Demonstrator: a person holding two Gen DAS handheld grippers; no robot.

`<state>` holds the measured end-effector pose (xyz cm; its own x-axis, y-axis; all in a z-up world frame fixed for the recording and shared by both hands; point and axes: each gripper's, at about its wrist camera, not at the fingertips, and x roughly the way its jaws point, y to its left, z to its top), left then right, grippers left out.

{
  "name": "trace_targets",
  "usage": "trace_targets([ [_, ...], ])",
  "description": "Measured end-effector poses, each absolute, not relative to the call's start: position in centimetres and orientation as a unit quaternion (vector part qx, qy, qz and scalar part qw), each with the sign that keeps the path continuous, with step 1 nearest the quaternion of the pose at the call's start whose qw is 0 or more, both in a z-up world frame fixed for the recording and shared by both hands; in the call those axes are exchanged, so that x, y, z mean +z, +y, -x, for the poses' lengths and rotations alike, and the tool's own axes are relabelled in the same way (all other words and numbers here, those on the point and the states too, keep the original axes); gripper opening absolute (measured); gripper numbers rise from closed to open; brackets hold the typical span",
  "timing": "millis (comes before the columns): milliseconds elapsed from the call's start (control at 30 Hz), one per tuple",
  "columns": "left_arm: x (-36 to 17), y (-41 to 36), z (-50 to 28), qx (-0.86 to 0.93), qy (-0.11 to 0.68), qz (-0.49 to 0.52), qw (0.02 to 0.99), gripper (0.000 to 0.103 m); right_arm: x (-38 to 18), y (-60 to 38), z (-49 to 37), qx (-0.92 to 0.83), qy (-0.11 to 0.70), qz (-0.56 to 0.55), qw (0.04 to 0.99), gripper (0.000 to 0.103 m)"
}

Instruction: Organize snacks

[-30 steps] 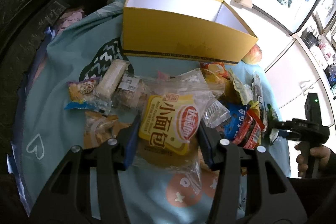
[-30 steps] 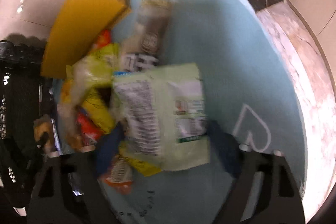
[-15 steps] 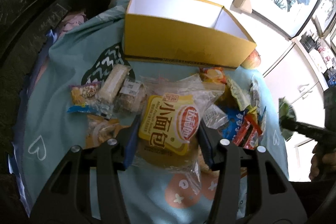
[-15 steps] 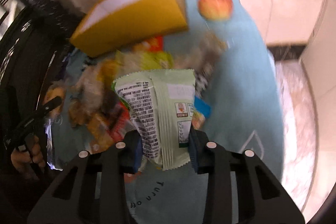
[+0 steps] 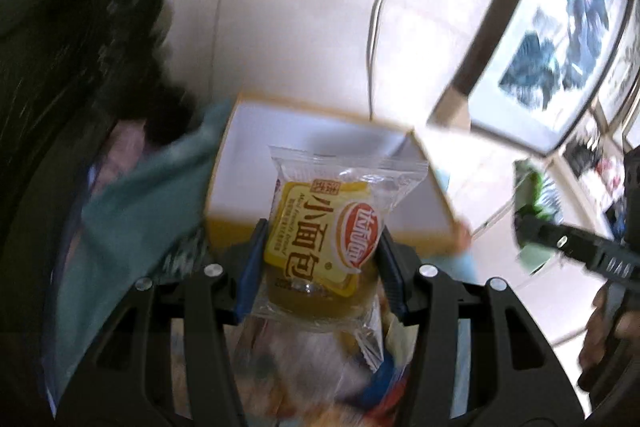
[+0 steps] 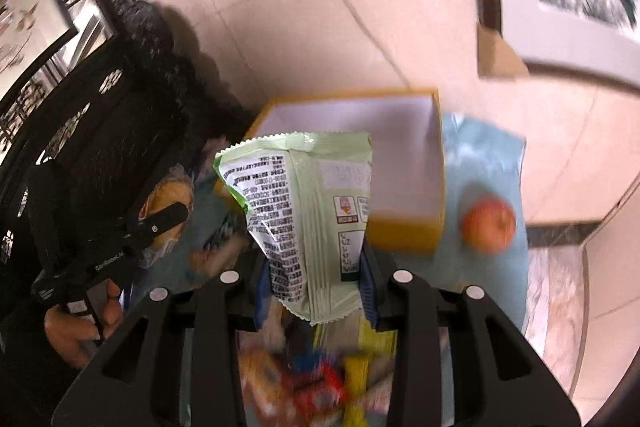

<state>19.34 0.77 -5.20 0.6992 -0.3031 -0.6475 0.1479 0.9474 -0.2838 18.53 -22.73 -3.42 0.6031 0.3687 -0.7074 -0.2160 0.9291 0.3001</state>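
**A:** What did each tool have?

**B:** The left tool (image 5: 320, 273) was closed on the little bread pack (image 5: 326, 247), pinching it on both sides; the right tool (image 6: 316, 287) was closed on the green snack bag (image 6: 308, 211), which stood up between its blue pads.

**A:** Where were those two snacks?

**B:** Both were up in the air, off the bench; in each view the yellow box (image 5: 320, 163) sat at about twelve o'clock, just past the snack; its white inside looked bare, as far as I could see.

**A:** And the other snacks?

**B:** A blurry pile of snacks (image 6: 316, 383) lay low at six o'clock, on the blue cloth (image 6: 480, 163); an apple (image 6: 488, 225) sat at three o'clock, just beside the box.

**A:** So which step was it?

**B:** I think it was the carrying step; two snacks were picked up and none was in the box yet.

**A:** What did the next move need?

**B:** Each tool had to go over the box's near wall, come down inside, then open; the two tools were close, so they should not bump.
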Motion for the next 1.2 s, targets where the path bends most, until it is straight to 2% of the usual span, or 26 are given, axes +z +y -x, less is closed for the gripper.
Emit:
trace_targets([
  [67,-3.4,-0.4,-22.8,-0.118,0.355,0.100,0.922,0.053,-2.3,-22.4,-22.0,0.151,0.403,-0.082,0.899,0.037],
  [100,-2.9,-1.0,-24.4,-0.115,0.352,0.088,0.924,0.056,-2.0,-22.2,-23.3,0.148,0.401,-0.078,0.901,0.041],
  [133,-2.6,-1.8,-26.4,-0.109,0.357,0.070,0.925,0.074,-1.9,-22.0,-24.8,0.146,0.404,-0.073,0.900,0.045],
  [167,-2.8,-2.3,-28.1,-0.099,0.368,0.057,0.923,0.094,-2.1,-21.8,-26.6,0.127,0.413,-0.059,0.900,0.058],
  [200,-3.4,-2.6,-29.8,-0.080,0.388,0.040,0.917,0.095,-2.4,-21.8,-27.5,0.105,0.419,-0.044,0.901,0.068],
  [367,-4.8,-0.5,-29.3,-0.065,0.400,0.054,0.913,0.095,-3.1,-23.0,-25.9,0.112,0.414,-0.064,0.901,0.068],
  [633,-10.2,2.9,-20.3,-0.057,0.428,0.092,0.897,0.095,-8.8,-23.2,-18.4,0.099,0.470,-0.079,0.873,0.069],
  [867,-15.9,2.8,-12.6,-0.079,0.479,0.034,0.874,0.095,-15.8,-25.1,-10.6,0.054,0.534,-0.117,0.835,0.069],
  [1200,-20.6,5.6,-7.6,-0.066,0.519,0.016,0.852,0.095,-20.4,-26.2,-4.6,0.043,0.555,-0.084,0.826,0.071],
])
